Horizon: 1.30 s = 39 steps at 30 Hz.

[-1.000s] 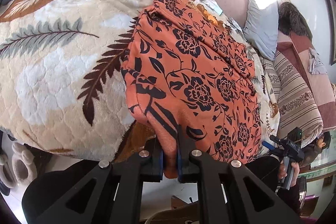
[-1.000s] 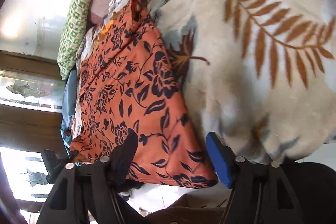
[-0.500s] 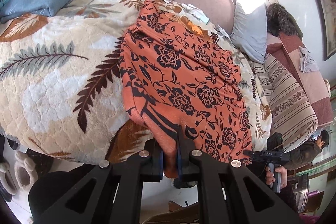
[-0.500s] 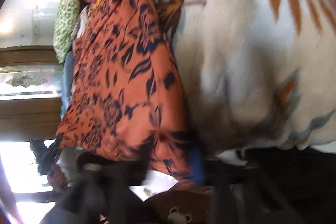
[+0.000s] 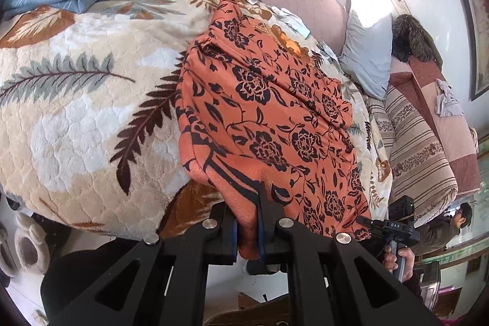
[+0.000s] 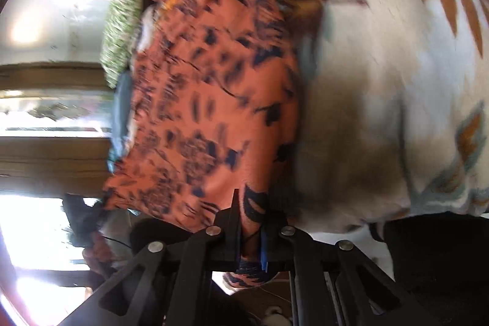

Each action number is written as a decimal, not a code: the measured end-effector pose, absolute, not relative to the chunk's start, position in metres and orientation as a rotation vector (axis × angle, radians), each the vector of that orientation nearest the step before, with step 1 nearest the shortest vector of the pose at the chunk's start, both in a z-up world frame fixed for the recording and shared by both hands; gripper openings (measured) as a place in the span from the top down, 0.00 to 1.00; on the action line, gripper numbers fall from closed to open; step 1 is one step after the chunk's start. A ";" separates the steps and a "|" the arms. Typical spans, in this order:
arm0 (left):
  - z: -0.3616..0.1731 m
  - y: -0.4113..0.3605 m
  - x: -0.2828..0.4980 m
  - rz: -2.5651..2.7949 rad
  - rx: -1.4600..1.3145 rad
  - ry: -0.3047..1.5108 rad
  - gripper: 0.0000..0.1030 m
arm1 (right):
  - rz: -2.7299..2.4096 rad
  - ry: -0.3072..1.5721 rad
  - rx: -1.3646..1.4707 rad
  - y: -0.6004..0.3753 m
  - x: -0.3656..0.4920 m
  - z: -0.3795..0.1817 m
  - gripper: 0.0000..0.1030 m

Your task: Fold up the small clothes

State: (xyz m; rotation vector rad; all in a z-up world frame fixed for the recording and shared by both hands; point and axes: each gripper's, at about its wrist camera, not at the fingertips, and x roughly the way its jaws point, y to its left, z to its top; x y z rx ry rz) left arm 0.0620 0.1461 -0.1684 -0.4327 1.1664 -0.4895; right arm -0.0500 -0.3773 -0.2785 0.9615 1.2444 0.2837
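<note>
Orange floral garment [image 5: 275,124] pinched by left gripper [image 5: 247,229] and right gripper [image 6: 250,237]

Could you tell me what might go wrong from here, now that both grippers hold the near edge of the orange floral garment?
1. The left gripper and right gripper each pinch only a narrow bit of the orange floral garment; it could slip out when lifted.
2. The garment lies on a plush leaf-print blanket; it may drag and bunch.

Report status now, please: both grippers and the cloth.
Left gripper shut on orange black-flowered garment. Right gripper shut on its other near corner. Garment flat on leaf-print fleece blanket. Nothing in the way.
</note>
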 end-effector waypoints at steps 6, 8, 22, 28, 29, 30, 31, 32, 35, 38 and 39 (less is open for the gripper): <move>-0.144 0.147 0.101 -0.519 -0.475 1.111 0.91 | 0.359 1.072 1.077 -0.389 -0.013 -0.245 0.92; -0.134 0.146 0.125 -0.518 -0.490 1.096 0.91 | 0.355 1.014 1.092 -0.397 0.011 -0.233 0.92; -0.154 0.109 0.369 -0.456 -0.550 1.178 0.91 | 0.232 0.787 1.246 -0.465 0.235 -0.224 0.92; -0.206 0.087 0.432 -0.365 -0.520 1.304 0.90 | 0.172 0.810 1.359 -0.487 0.290 -0.272 0.88; -0.216 0.089 0.435 -0.351 -0.542 1.318 0.88 | 0.175 0.821 1.408 -0.490 0.293 -0.285 0.88; -0.224 0.093 0.437 -0.349 -0.571 1.328 0.87 | 0.177 0.837 1.442 -0.493 0.295 -0.294 0.88; -0.230 0.097 0.437 -0.350 -0.603 1.329 0.86 | 0.171 0.855 1.462 -0.496 0.293 -0.302 0.88; -0.232 0.101 0.436 -0.352 -0.637 1.323 0.85 | 0.162 0.869 1.471 -0.498 0.294 -0.307 0.88; -0.217 0.119 0.426 -0.354 -0.712 1.227 0.68 | 0.166 0.838 1.471 -0.509 0.285 -0.297 0.87; -0.183 0.144 0.409 -0.259 -0.733 1.037 0.36 | 0.131 0.718 1.404 -0.522 0.265 -0.264 0.72; -0.170 0.150 0.399 -0.223 -0.725 0.984 0.36 | 0.108 0.673 1.384 -0.525 0.257 -0.252 0.49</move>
